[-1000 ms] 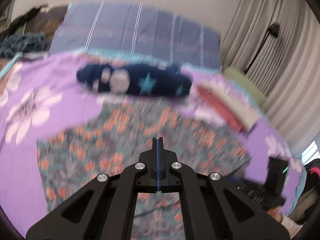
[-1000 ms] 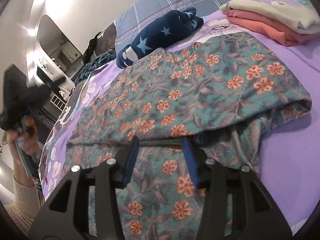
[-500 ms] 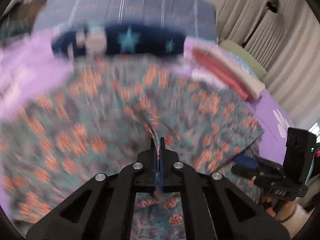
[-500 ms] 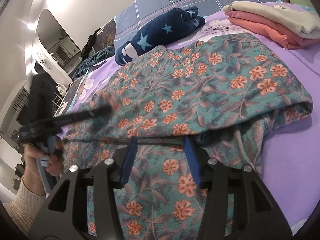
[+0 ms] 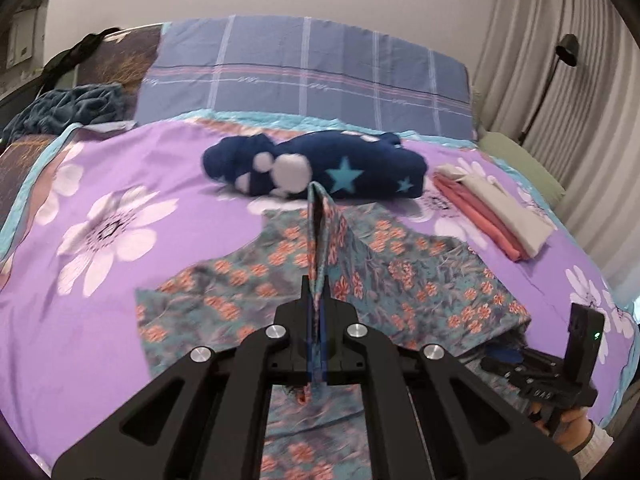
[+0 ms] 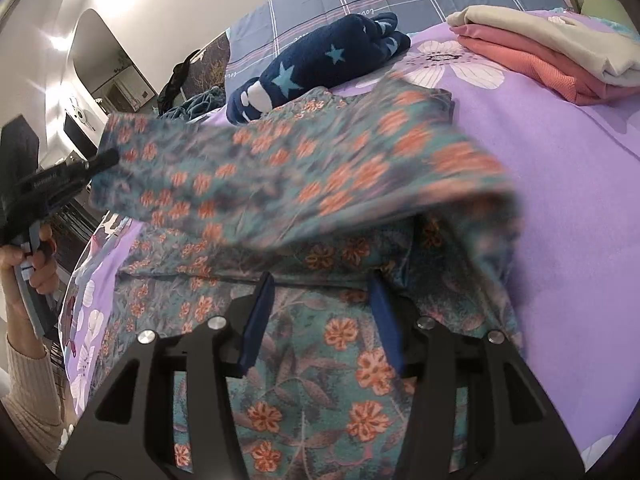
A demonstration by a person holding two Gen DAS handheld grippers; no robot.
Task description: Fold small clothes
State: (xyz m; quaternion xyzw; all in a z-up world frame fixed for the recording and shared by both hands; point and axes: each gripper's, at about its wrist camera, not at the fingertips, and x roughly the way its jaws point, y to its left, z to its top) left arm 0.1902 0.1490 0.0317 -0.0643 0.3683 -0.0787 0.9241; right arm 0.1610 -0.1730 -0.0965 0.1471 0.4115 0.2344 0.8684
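Since a sec ago the floral garment [image 5: 404, 280] went from lying flat on the bed [image 5: 120, 184] to having one edge pulled up into a ridge, bc my left tongs [image 5: 318, 320] came in, clamped shut on that edge and lifted it; in the right wrist view the raised flap [image 6: 280, 176] now hangs blurred over the rest of the cloth. Most of it is spread on the purple sheet, near side under my right tongs [image 6: 320, 320], which sit half open w/ fabric below the pads but nothing pinched, as far as I can tell. Risks, imo: the left grip is only a thin bite of edge, so a quick swing could slip it out and drop the flap crooked. W/ the right tongs not pinning anything, the whole piece may drag along instead of creasing. Carrying the flap too far could bump the navy star plush [image 5: 320, 168] just beyond, or the folded stack [image 6: 540, 52] off to the right.
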